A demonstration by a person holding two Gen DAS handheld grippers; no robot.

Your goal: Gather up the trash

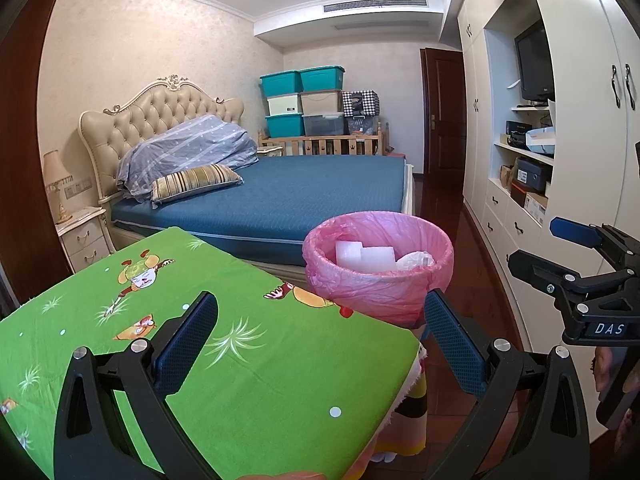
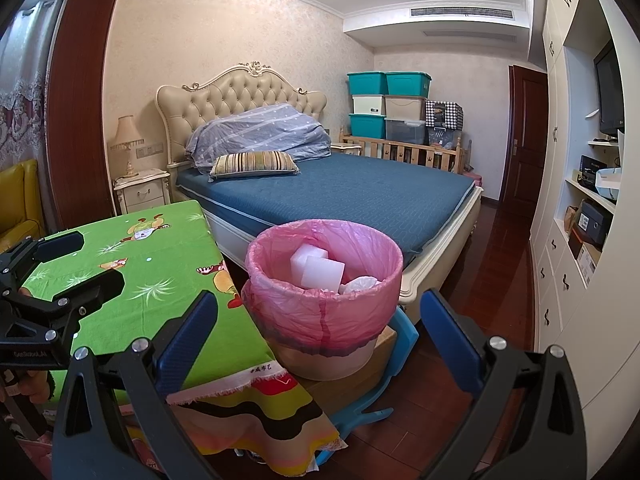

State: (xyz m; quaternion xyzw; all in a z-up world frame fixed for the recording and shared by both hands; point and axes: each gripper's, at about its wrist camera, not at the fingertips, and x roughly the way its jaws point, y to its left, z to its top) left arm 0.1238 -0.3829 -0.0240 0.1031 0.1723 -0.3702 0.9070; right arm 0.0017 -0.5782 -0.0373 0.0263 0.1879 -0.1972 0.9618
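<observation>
Beside the table [image 2: 132, 276], the pink-lined trash bin [image 2: 324, 280] sits at 12 o'clock from the released, empty right hand-held gripper [image 2: 318, 332], at 1 o'clock from the equally released left hand-held gripper [image 1: 320, 340], which is farther off

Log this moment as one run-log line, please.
left gripper open, empty | right gripper open, empty | bin holds white foam blocks, crumpled wrapper | green tablecloth bare

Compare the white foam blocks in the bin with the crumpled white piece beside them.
The foam blocks are squared, flat-faced and stacked toward the back of the pink-lined bin; the crumpled white piece is rounded and wrinkled, lying at their right. The blocks stand higher in the bin; the crumpled piece sits lower. Both are white and already inside the bin.
</observation>
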